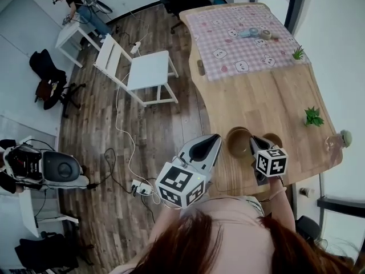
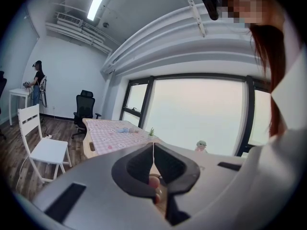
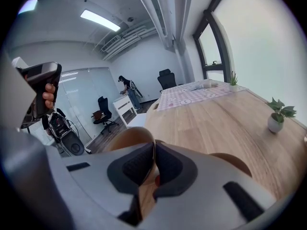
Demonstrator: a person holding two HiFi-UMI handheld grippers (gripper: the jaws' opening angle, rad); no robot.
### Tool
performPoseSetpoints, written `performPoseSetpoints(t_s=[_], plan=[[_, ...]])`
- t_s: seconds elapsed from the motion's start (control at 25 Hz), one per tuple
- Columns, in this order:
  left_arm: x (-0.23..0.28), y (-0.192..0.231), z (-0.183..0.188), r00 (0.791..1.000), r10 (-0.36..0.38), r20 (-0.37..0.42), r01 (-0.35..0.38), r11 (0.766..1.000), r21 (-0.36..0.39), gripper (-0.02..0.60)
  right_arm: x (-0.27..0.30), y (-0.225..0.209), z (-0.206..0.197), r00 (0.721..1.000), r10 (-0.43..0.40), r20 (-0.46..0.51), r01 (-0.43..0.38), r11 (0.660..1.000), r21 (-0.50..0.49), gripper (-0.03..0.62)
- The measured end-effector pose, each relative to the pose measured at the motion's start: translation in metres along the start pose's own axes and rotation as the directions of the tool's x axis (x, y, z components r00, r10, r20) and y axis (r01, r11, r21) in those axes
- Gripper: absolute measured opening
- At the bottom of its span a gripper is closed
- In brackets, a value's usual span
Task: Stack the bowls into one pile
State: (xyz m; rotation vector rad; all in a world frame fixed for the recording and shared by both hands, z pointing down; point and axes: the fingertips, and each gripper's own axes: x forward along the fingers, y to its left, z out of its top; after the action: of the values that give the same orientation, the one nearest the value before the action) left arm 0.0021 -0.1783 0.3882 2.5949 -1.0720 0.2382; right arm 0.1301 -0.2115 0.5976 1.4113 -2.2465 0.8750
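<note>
A brown bowl [image 1: 238, 142] sits near the front edge of the wooden table [image 1: 268, 99]; it also fills the lower left of the right gripper view, where the bowl [image 3: 125, 139] has its rim running between the jaws. My right gripper [image 1: 255, 140] [image 3: 153, 153] is shut on that rim. A second brown bowl [image 1: 274, 138] [image 3: 236, 162] stands just to the right of it. My left gripper [image 1: 215, 137] [image 2: 153, 153] hovers left of the bowls over the table's edge, shut, with nothing between its jaws, and it points toward the windows.
Two small potted plants [image 1: 312, 117] [image 1: 297, 53] stand along the table's right side. A pink checked cloth [image 1: 239, 33] with small items covers the far end. A white chair [image 1: 142, 70] and cables [image 1: 128, 147] are on the floor to the left.
</note>
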Motion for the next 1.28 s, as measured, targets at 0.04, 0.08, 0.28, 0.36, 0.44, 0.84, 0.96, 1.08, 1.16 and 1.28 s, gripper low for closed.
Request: performPoseSetpoints(t_s=[0.04,0.08,0.28,0.36,0.44,0.84,0.96,1.08,1.16,1.28], plan=[[0.000,0.001,0.000,1.000,0.002,-0.001,-0.002,1.000,0.001,0.011,0.002,-0.001,0.000,1.000,-0.001,-0.003,0.001,1.000,0.001,0.015],[-0.001,0.001,0.000,1.000,0.005,-0.002,-0.005,1.000,0.002,0.011,0.004,-0.002,0.000,1.000,-0.003,-0.005,0.003,1.000,0.002,0.015],[0.000,0.003,0.000,1.000,0.016,-0.004,-0.015,1.000,0.008,0.011,0.012,-0.010,-0.001,1.000,-0.015,-0.019,0.015,1.000,0.008,0.016],[0.000,0.003,0.000,1.000,0.018,-0.005,-0.018,1.000,0.011,0.011,0.015,-0.012,-0.003,0.999,-0.021,-0.030,0.021,1.000,0.006,0.017],[-0.001,0.004,0.001,1.000,0.021,-0.006,-0.021,1.000,0.013,0.011,0.019,-0.013,-0.004,0.999,-0.024,-0.039,0.024,1.000,0.010,0.017],[-0.003,0.010,-0.001,0.999,0.037,-0.015,-0.037,0.999,0.013,0.011,0.034,-0.018,-0.009,0.996,-0.055,-0.073,0.059,0.997,0.050,0.017],[-0.001,0.011,-0.001,0.999,0.039,-0.017,-0.039,0.999,0.014,0.011,0.037,-0.021,-0.009,0.995,-0.065,-0.082,0.070,0.996,0.055,0.017],[-0.001,0.012,0.000,0.999,0.043,-0.016,-0.042,0.999,0.012,0.011,0.039,-0.022,-0.010,0.991,-0.078,-0.106,0.083,0.995,0.048,0.017],[-0.001,0.013,0.000,0.999,0.045,-0.016,-0.045,0.999,0.011,0.011,0.041,-0.023,-0.011,0.989,-0.084,-0.123,0.090,0.995,0.041,0.018],[-0.001,0.014,0.000,0.999,0.050,-0.016,-0.050,0.999,0.008,0.011,0.043,-0.023,-0.012,0.985,-0.090,-0.147,0.096,0.995,0.033,0.021]])
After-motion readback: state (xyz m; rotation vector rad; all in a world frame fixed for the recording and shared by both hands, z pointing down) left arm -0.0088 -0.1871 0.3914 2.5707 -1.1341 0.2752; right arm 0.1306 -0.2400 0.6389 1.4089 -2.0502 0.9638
